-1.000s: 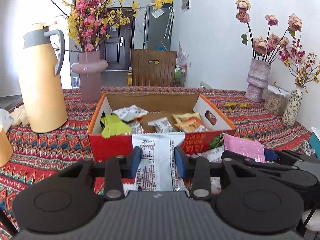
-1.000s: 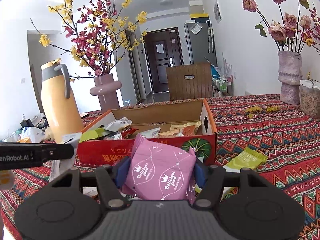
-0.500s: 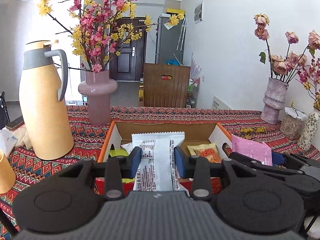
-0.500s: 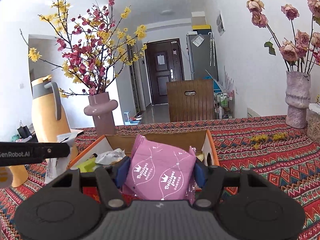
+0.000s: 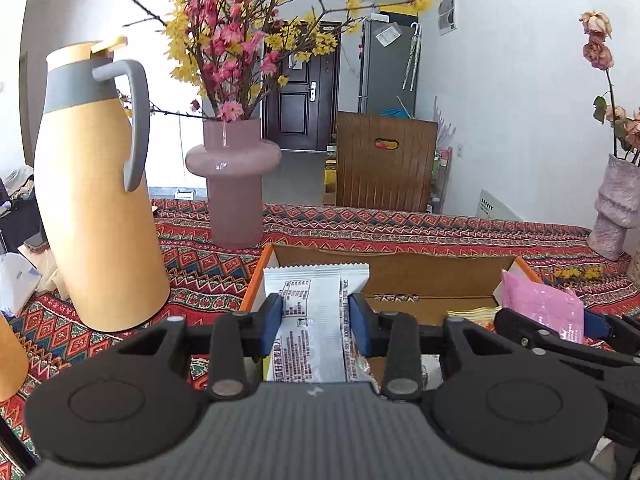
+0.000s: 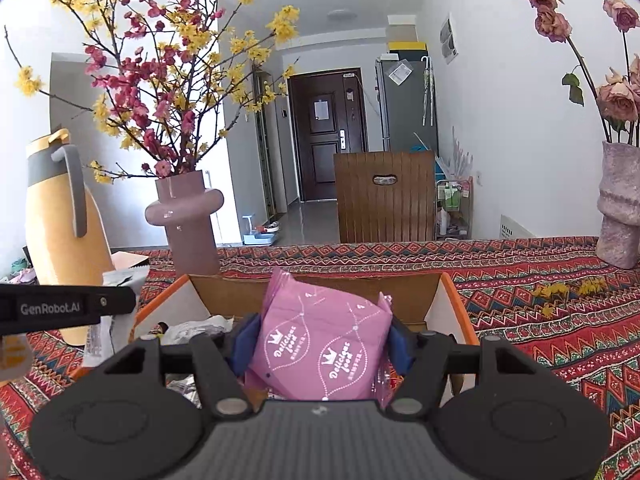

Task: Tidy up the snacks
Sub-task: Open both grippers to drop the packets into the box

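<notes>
My left gripper [image 5: 316, 322] is shut on a white snack packet [image 5: 312, 320] with black print, held over the left part of the open cardboard box [image 5: 400, 276]. My right gripper [image 6: 322, 338] is shut on a pink snack bag [image 6: 324, 344] over the same box [image 6: 436, 300]. In the left wrist view the pink bag [image 5: 540, 312] and the right gripper [image 5: 560, 340] show at the right. In the right wrist view the left gripper's black arm [image 6: 60, 308] and the white packet [image 6: 120, 280] show at the left. An orange packet [image 5: 474, 316] lies in the box.
A yellow thermos jug [image 5: 96, 200] and a mauve vase of pink and yellow blossoms [image 5: 232, 184] stand left of and behind the box on the patterned tablecloth [image 6: 560, 340]. A rough vase of dried roses [image 6: 618, 208] stands far right. A wooden chair back [image 6: 384, 196] rises behind the table.
Both grippers have moved forward with their packets, from in front of the box's red front wall to over its inside. The jug and vases loom nearer. Neither grip has changed.
</notes>
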Tool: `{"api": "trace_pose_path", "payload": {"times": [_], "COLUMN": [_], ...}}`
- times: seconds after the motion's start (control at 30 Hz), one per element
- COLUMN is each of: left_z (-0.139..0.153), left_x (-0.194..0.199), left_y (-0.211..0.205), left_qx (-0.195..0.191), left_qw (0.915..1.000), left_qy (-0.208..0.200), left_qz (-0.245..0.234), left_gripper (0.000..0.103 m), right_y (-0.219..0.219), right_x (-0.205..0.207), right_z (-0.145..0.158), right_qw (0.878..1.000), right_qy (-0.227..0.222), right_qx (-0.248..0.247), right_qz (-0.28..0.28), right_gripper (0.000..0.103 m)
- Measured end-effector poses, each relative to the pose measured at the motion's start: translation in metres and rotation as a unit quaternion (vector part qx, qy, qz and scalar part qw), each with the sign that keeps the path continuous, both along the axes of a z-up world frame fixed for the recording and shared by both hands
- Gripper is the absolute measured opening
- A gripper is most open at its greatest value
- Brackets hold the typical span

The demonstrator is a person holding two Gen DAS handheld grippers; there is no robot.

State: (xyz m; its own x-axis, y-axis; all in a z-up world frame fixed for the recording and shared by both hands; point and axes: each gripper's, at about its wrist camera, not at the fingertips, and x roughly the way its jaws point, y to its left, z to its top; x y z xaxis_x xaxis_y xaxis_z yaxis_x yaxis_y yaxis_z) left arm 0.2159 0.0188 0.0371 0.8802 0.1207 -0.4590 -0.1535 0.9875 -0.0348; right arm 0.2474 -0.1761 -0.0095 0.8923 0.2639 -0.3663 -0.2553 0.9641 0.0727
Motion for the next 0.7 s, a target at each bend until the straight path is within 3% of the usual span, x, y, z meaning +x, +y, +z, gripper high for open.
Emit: {"api": "trace_pose_path", "payload": {"times": [0.37,0.47,0.5,0.53,0.57,0.6,0.7], "left_z": [-0.014,-0.012,-0.011,-0.01,-0.009,-0.007,-0.006], "left_x": [0.0,-0.003,-0.005,-0.008,-0.011,-0.013,-0.017], "left_y": [0.008,0.009,0.01,0.009,0.009,0.009,0.011], "left_qx": [0.002,-0.003,-0.002,-0.002,-0.001,-0.001,-0.007], "left_qw": [0.9998,0.9996,0.9994,0.9991,0.9987,0.9981,0.9975], "left_qy": [-0.016,-0.024,-0.031,-0.038,-0.046,-0.055,-0.063], "left_qz": [0.009,0.012,0.015,0.019,0.024,0.029,0.03], "left_gripper": [0.041,0.064,0.079,0.086,0.098,0.103,0.103], "right_y": [0.007,0.003,0.001,-0.001,-0.002,-0.004,-0.008], "right_x": [0.009,0.006,0.005,0.004,0.003,0.001,-0.001], "right_z": [-0.02,-0.018,-0.017,-0.017,-0.016,-0.016,-0.013], "right_qw": [0.999,1.0,1.0,1.0,1.0,1.0,1.0], "right_qy": [0.025,0.022,0.021,0.019,0.016,0.013,0.011], "right_qx": [-0.023,-0.014,-0.01,-0.007,-0.004,-0.001,0.007], "right_qz": [0.001,-0.003,-0.004,-0.007,-0.012,-0.016,-0.021], "right_gripper": [0.064,0.069,0.081,0.095,0.1,0.102,0.102]}}
